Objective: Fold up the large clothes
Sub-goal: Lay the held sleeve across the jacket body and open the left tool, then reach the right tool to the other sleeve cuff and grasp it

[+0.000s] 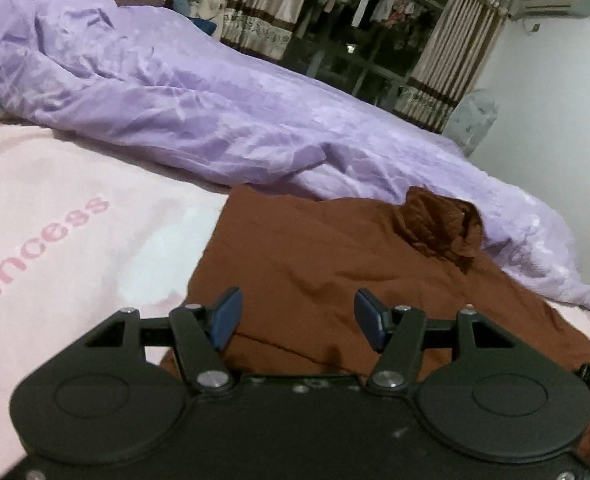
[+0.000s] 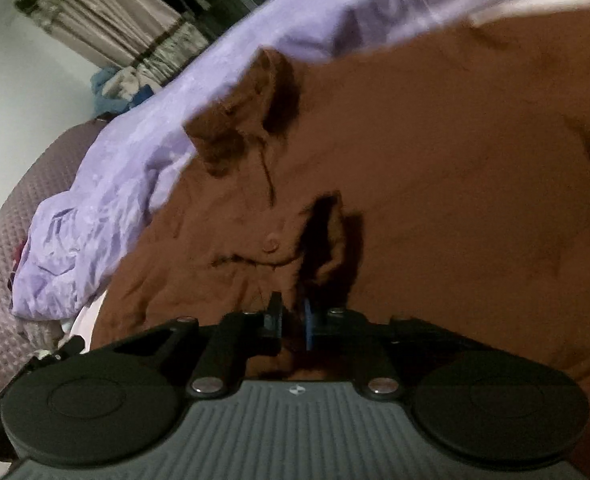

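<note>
You are working over a bed (image 1: pixel 35 208) whose pink cover fills the lower left of the left wrist view, with a crumpled lilac duvet (image 1: pixel 183 96) running from the upper left down to the right edge. The brown shirt (image 1: pixel 303 264) is lying spread across the lower centre and right of that view, its far edge touching the duvet, and it is filling most of the right wrist view. It is looking like thin, soft cloth, light to lift but limp, so expect it to sag and slide wherever you are not holding it; seams and edges are likely the best places to take hold. The rumpled collar (image 2: pixel 239 120) is sitting upper left of centre in the right wrist view, with a button (image 2: pixel 271 245) on the placket below it. Your left gripper (image 1: pixel 295 320) is hovering over the shirt with its jaws about half open and empty. Your right gripper (image 2: pixel 293 320) is pinching a raised fold of the shirt, jaws nearly together.
</note>
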`<state>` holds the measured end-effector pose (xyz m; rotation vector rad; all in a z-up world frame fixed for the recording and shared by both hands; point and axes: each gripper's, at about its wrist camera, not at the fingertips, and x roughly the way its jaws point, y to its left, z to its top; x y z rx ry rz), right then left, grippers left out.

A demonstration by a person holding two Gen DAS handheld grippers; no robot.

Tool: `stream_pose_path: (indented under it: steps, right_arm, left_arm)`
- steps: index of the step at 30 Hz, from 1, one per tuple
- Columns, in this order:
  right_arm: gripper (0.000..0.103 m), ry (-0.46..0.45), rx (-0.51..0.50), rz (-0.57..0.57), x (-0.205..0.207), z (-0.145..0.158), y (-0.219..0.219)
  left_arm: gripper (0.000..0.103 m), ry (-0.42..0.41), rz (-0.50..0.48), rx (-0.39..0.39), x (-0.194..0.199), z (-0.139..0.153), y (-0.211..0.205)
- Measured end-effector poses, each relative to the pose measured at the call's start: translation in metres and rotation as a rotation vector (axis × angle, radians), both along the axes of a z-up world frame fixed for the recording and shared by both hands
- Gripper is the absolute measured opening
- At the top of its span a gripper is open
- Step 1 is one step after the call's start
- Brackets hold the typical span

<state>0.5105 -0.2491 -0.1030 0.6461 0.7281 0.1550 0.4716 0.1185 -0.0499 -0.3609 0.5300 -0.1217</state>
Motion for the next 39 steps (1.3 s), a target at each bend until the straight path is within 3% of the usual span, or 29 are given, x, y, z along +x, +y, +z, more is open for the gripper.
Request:
stream_pose_path:
  steps: [3, 5, 8, 10, 13, 15, 19, 24, 32, 35, 39]
  right_arm:
    - [0.008, -0.098, -0.050, -0.013, -0.008, 0.026, -0.005]
    - [0.008, -0.098, -0.077, -0.017, -0.002, 0.031, -0.008]
    - [0.008, -0.037, -0.180, -0.027, 0.017, 0.011, -0.003]
    - [0.009, 0.021, -0.169, -0.023, 0.025, -0.009, -0.005]
    - [0.019, 0.006, -0.118, -0.034, 0.021, -0.019, -0.012]
    - [0.034, -0.004, -0.112, -0.058, 0.014, -0.012, -0.017]
    - [0.034, -0.106, -0.172, -0.081, -0.007, 0.018, -0.013]
    - [0.034, -0.183, -0.269, 0.007, -0.012, 0.036, 0.016]
    - [0.034, -0.074, -0.391, 0.030, 0.013, -0.005, 0.042]
    - [0.034, -0.092, -0.344, 0.035, 0.005, -0.003, 0.032]
    - [0.048, -0.149, -0.261, -0.006, -0.027, 0.019, -0.016]
  left_arm:
    - [0.065, -0.025, -0.024, 0.011, -0.005, 0.006, -0.010]
    - [0.065, -0.009, -0.027, 0.040, -0.002, -0.001, -0.015]
    - [0.065, 0.057, -0.026, 0.034, 0.007, -0.020, -0.017]
    - [0.066, 0.058, -0.033, 0.045, 0.008, -0.027, -0.018]
    - [0.066, 0.052, -0.046, 0.079, 0.005, -0.023, -0.021]
    - [0.066, 0.048, -0.054, 0.078, 0.002, -0.015, -0.021]
    - [0.070, 0.014, -0.066, 0.074, -0.005, 0.005, -0.026]
    - [0.072, 0.022, -0.088, 0.115, -0.001, 0.003, -0.047]
    - [0.072, 0.099, -0.095, 0.177, 0.017, -0.033, -0.066]
    - [0.074, 0.097, -0.096, 0.181, 0.017, -0.032, -0.067]
    - [0.076, 0.076, -0.107, 0.187, 0.011, -0.020, -0.069]
